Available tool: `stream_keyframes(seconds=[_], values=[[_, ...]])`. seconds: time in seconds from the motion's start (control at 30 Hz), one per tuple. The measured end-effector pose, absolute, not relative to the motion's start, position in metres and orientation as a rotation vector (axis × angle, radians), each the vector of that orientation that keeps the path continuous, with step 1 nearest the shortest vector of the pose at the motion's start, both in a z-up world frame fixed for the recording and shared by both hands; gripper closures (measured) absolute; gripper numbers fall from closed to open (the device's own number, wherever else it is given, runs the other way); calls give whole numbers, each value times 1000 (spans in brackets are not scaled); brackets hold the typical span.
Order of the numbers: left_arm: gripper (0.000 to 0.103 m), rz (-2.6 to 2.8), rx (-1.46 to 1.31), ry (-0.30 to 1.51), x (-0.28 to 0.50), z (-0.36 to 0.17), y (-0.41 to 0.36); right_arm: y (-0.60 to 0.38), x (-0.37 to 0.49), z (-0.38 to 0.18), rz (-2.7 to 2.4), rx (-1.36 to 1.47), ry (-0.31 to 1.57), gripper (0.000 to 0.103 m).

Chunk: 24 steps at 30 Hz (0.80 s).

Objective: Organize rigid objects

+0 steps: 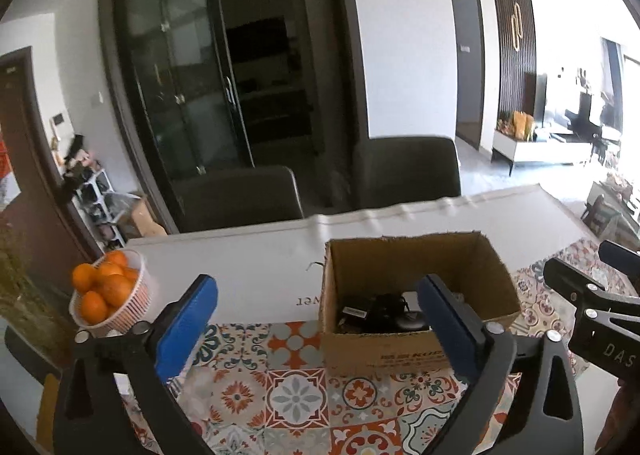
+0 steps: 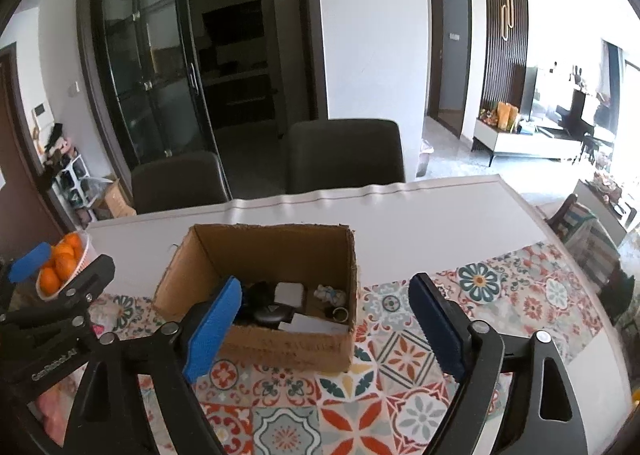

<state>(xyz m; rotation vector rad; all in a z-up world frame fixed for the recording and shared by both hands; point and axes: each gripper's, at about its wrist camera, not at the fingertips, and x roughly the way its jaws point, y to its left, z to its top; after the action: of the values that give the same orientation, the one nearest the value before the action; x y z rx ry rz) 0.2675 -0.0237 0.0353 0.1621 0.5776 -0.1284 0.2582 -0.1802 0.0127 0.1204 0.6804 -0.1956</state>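
Note:
An open cardboard box stands on the patterned tablecloth. Inside lie dark gadgets, a white square item, a small pale figurine and a key ring. My left gripper is open and empty, held above the cloth just in front of the box. My right gripper is open and empty, in front of the box's right part. Each gripper's black frame shows at the edge of the other's view.
A white basket of oranges stands at the table's left. White table surface lies behind the box. Two dark chairs stand at the far edge. The tiled cloth covers the near part.

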Motion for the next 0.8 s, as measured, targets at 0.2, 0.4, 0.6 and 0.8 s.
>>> stream_keyframes(seconds=[0.2, 0.4, 0.6, 0.8], values=[[0, -110, 130, 541, 233, 50, -15, -174, 223, 32, -203, 91, 613, 10], [0, -110, 90, 531, 204, 57, -12, -171, 192, 47, -223, 51, 567, 8], [0, -124, 58, 522, 177, 64, -10, -170, 168, 58, -207, 57, 539, 8], [0, -147, 56, 511, 156, 67, -11, -169, 146, 62, -203, 48, 517, 8]])
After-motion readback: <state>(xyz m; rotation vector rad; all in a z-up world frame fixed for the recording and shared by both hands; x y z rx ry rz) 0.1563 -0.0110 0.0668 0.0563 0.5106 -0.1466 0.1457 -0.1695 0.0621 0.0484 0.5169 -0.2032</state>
